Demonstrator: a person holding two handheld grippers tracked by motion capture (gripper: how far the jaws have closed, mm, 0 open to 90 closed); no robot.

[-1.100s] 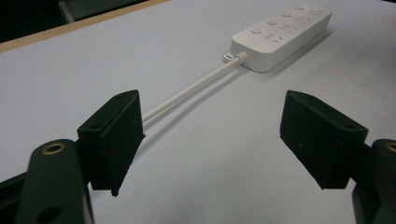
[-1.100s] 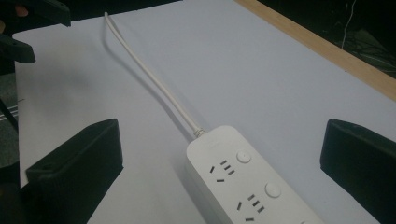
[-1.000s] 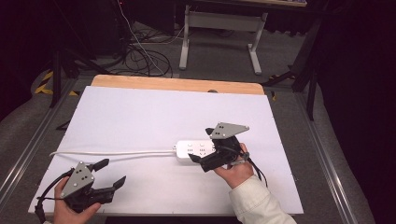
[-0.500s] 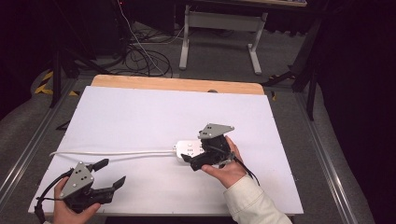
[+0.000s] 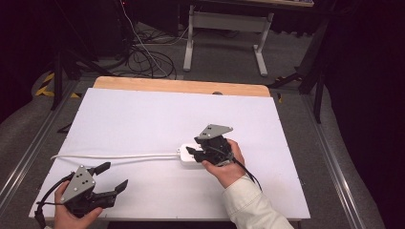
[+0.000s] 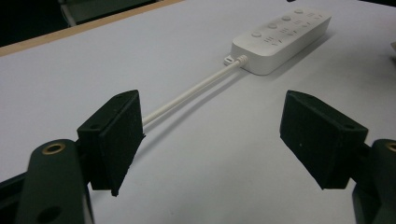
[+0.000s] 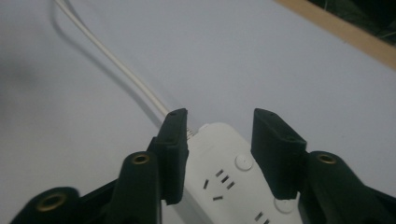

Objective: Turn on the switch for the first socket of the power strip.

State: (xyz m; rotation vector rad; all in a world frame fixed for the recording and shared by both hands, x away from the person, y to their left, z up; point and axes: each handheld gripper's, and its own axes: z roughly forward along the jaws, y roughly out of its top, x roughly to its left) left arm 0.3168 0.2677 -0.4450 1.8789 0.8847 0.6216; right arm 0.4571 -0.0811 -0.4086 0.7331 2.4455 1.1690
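A white power strip [image 5: 185,155] lies on the white table cover [image 5: 157,114], right of centre, and its white cord [image 5: 119,156] runs off to the left. My right gripper [image 5: 192,153] sits over the strip's cord end. Its jaws have just been closing, and in the right gripper view both pads [image 7: 175,149] rest against the sides of the power strip [image 7: 224,177]. My left gripper [image 5: 114,175] stands open at the front left, near the cord, with nothing between its fingers. In the left gripper view the power strip [image 6: 280,37] and cord [image 6: 187,95] lie ahead of the left gripper [image 6: 210,135].
A bare wooden strip [image 5: 181,86] edges the table's far side. On the floor beyond stand a grey desk frame [image 5: 224,28] and a tangle of black cables [image 5: 143,57]. Metal rails run along both sides of the table.
My right hand has moved left and down over the power strip, and its jaws have narrowed from wide open onto the strip's sides. The left hand has kept still.
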